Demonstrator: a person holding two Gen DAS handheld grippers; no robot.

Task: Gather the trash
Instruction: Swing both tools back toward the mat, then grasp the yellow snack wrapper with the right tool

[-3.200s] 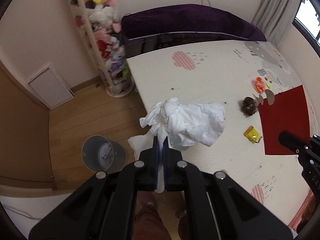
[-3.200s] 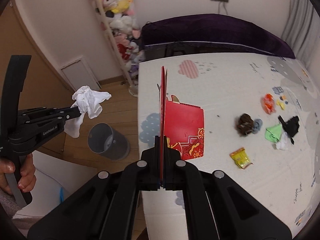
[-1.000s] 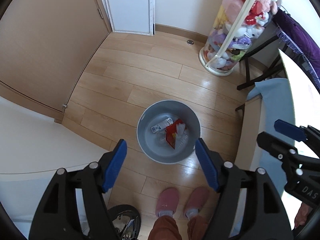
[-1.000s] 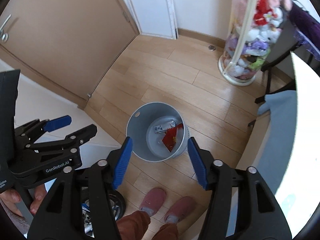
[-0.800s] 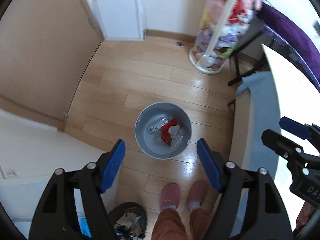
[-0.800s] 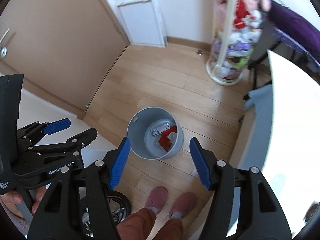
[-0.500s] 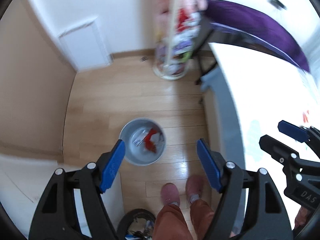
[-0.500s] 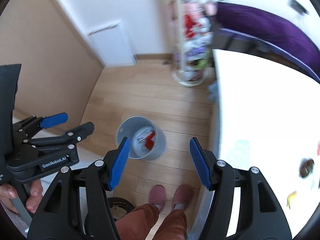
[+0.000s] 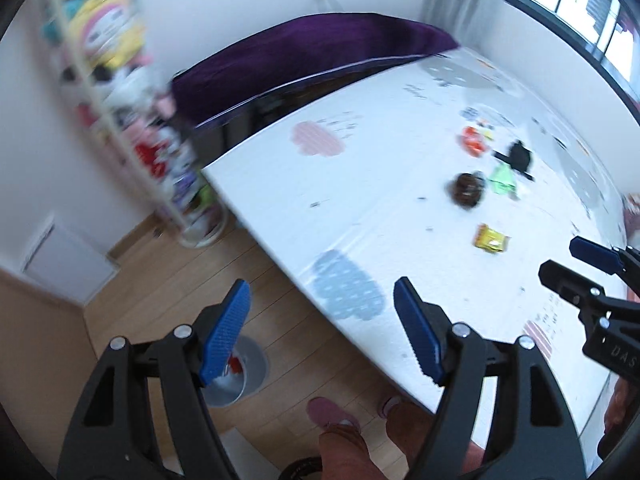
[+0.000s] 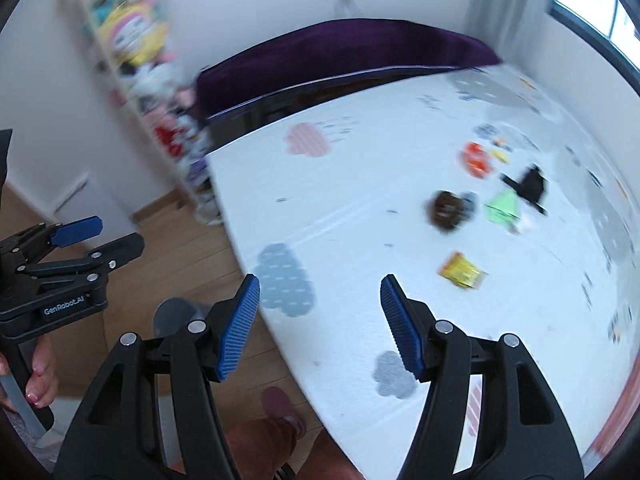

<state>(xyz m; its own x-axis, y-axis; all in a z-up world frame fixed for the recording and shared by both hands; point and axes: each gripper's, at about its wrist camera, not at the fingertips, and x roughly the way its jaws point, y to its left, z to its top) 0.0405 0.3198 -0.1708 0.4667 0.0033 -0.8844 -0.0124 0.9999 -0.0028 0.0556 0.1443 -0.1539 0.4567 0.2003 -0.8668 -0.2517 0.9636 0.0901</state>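
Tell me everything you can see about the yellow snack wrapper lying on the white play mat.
The small yellow crinkled snack wrapper looks like shiny foil or plastic, with reddish-orange print too blurred to read. It is crumpled, roughly rectangular, and lies flat on the white cloud-printed play mat, nearer the camera than the brown clump and apart from it. Only the mat touches it; neither hand-held gripper is on it.

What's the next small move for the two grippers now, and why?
Probably carry the right gripper toward the crumpled yellow wrapper, the nearest scrap on the white cloud-print mat. Both it and the left gripper stand open and empty, and the grey round bin on the floor already holds trash.
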